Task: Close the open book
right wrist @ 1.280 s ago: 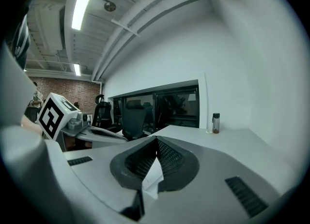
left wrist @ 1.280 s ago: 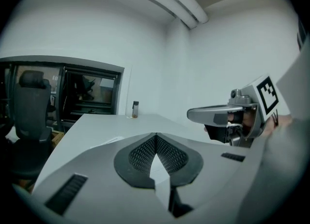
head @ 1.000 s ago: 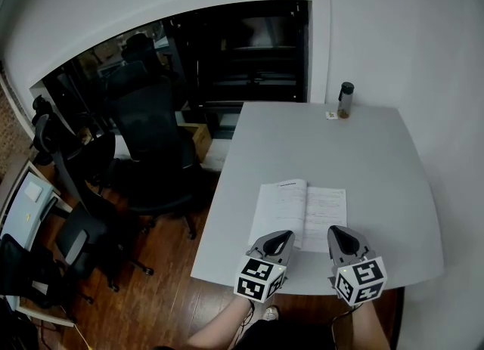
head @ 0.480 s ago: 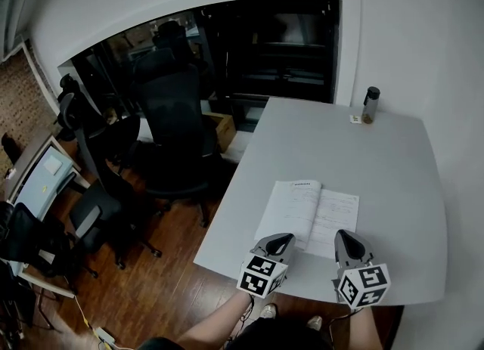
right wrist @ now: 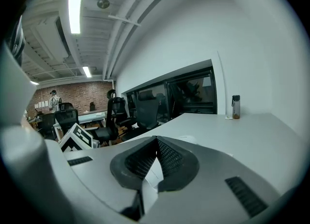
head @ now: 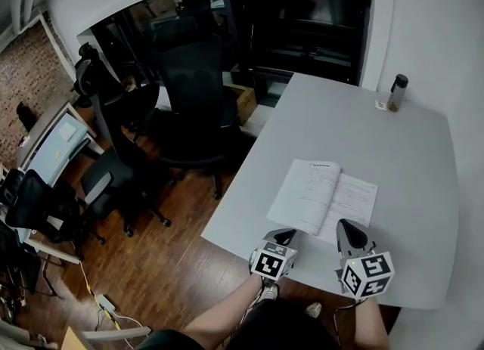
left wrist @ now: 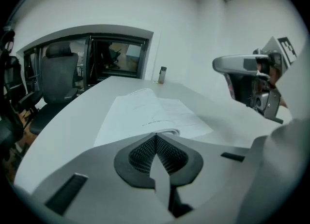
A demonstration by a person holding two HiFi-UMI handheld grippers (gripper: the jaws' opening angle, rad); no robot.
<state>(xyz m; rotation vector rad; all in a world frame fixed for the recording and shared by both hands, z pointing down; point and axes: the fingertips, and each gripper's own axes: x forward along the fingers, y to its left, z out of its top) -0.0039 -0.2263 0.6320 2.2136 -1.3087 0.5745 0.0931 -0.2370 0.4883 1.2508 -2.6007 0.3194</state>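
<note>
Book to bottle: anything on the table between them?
Nothing. In the head view the table is bare between the book and the bottle; only a small white tag lies beside the bottle.

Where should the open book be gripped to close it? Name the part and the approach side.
Probably the left page's outer edge, reached from the left by the left claw. The open book lies flat with its spine running away from the person, so that free edge can lift and fold over the right page.

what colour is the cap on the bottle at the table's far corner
Black. The bottle cap shows best in the head view.
</note>
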